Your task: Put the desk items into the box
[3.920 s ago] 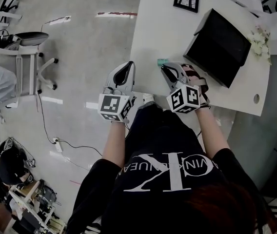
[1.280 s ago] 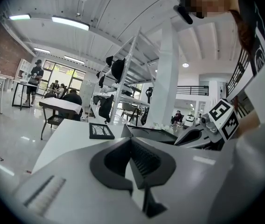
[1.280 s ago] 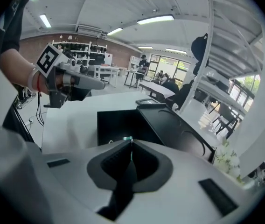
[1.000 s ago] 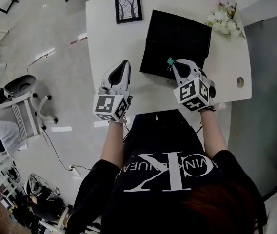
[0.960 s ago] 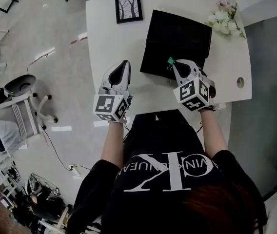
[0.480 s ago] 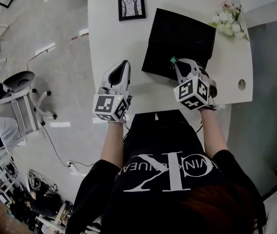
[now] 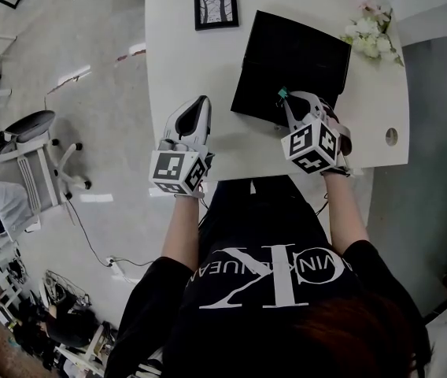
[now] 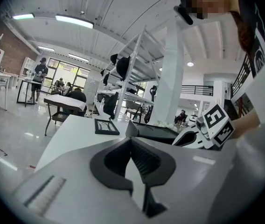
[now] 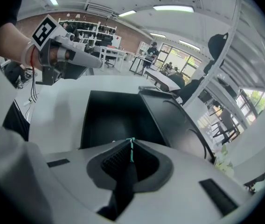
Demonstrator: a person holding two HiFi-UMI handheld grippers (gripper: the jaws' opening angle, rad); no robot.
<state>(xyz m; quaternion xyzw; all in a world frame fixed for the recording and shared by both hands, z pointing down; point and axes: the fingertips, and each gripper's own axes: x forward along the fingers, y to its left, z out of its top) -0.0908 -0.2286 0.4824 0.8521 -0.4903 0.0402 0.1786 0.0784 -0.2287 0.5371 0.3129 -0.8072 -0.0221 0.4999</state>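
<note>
— What's the biggest thing in front of the person?

— A white table (image 7: pixel 184 61) with rounded corners. They stand at its near edge with a gripper in each hand.

— And on it?

— An open black box (image 7: pixel 294 53) sits right of the middle, its dark inside facing up. The right gripper view looks straight down into it.

— Where are the grippers?

— The left gripper (image 7: pixel 201 105) is over bare table just left of the box. Its jaws are pressed together with nothing between them. The right gripper (image 7: pixel 286 101) reaches over the box's near edge.

— Anything else on the table?

— A black-framed picture of bare trees (image 7: pixel 215 5) lies flat at the far edge, left of the box and apart from it. A bunch of white artificial flowers (image 7: pixel 373 36) lies at the far right corner, just beside the box.

— So what is the right one holding?

— A small thin teal item (image 7: pixel 282 94). The jaws are pinching it at their very tips. It shows edge-on there, as a narrow teal strip between the dark ribbed pads (image 9: pixel 116 160). It is held above the inside of the box, close to the near wall. I can't tell what it is.
</note>
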